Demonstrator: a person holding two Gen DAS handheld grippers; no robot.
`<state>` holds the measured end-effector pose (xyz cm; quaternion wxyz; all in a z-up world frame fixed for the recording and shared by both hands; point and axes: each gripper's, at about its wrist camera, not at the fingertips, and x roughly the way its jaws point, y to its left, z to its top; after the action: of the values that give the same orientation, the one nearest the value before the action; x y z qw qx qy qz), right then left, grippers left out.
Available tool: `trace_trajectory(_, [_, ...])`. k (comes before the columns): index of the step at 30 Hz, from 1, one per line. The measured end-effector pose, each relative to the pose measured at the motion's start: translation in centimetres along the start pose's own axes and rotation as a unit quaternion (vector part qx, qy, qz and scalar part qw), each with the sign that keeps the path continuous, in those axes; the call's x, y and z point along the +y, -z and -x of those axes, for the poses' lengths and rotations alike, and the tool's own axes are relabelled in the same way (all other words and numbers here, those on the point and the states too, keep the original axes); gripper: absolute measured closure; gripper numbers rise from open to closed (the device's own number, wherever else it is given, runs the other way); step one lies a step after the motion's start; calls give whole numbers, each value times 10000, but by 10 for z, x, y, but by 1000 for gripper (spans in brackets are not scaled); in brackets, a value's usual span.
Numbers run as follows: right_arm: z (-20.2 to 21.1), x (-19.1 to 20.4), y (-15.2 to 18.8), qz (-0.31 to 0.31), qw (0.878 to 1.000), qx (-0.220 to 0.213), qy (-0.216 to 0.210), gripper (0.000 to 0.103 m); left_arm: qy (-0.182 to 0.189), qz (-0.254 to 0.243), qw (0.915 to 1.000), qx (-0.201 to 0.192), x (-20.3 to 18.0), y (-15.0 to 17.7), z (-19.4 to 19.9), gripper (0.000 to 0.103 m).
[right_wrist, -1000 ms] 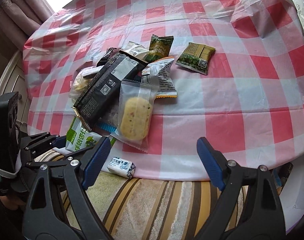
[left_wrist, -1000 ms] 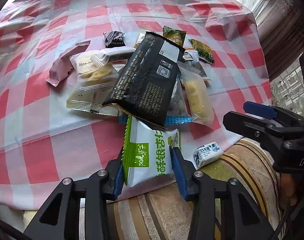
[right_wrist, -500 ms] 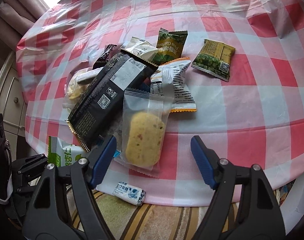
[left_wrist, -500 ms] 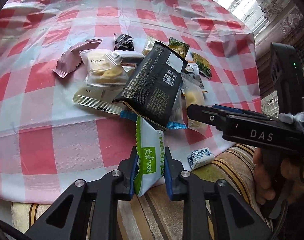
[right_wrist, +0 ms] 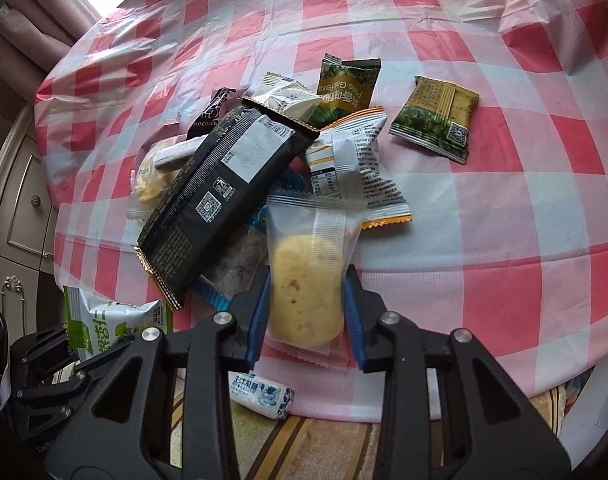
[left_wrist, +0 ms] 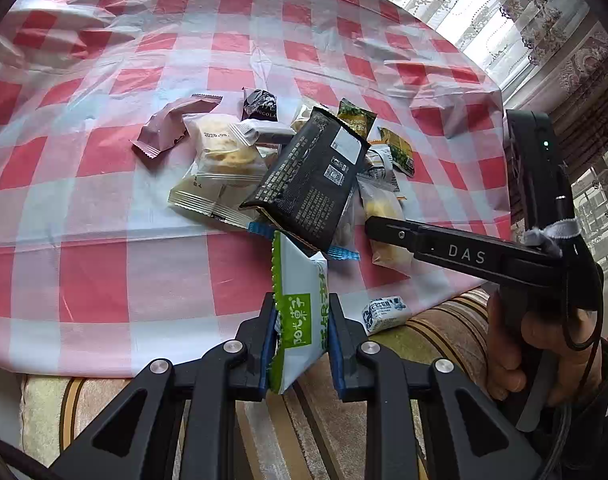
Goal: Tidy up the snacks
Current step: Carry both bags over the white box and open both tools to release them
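Note:
A pile of snack packets lies on the red-and-white checked tablecloth (left_wrist: 96,272), topped by a long black packet (left_wrist: 311,184) (right_wrist: 220,200). My left gripper (left_wrist: 300,340) is shut on a green-and-white packet (left_wrist: 300,312), held at the table's near edge; this packet also shows in the right wrist view (right_wrist: 112,328). My right gripper (right_wrist: 307,312) is closed on a clear packet with a yellow cake (right_wrist: 307,292), which lies on the cloth at the pile's near side. In the left wrist view the right gripper's finger (left_wrist: 443,248) reaches over that cake packet (left_wrist: 383,216).
A small blue-and-white candy (left_wrist: 383,310) (right_wrist: 264,394) lies on the striped cushion below the table edge. Two green packets (right_wrist: 433,118) (right_wrist: 345,88) lie at the far side of the pile; a pink packet (left_wrist: 168,130) and a dark chocolate packet (left_wrist: 260,106) lie at its left.
My left gripper closed on the green-and-white packet and lifted it upright. My right gripper moved forward over the table edge and closed around the yellow cake packet.

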<state>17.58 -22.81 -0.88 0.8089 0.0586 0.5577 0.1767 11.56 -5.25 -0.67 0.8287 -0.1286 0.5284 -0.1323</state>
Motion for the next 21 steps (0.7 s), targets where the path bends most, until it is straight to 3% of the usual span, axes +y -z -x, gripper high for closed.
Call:
trace_trajectory(11, [48, -37, 19, -375, 9980, -482, -164, 65, -15, -162, 9998, -152, -26, -8, 7, 80])
trace_trajectory(21, [89, -95, 45, -968, 9917, -832, -174, 65, 198, -775, 9968, -68, -93, -19, -10, 80])
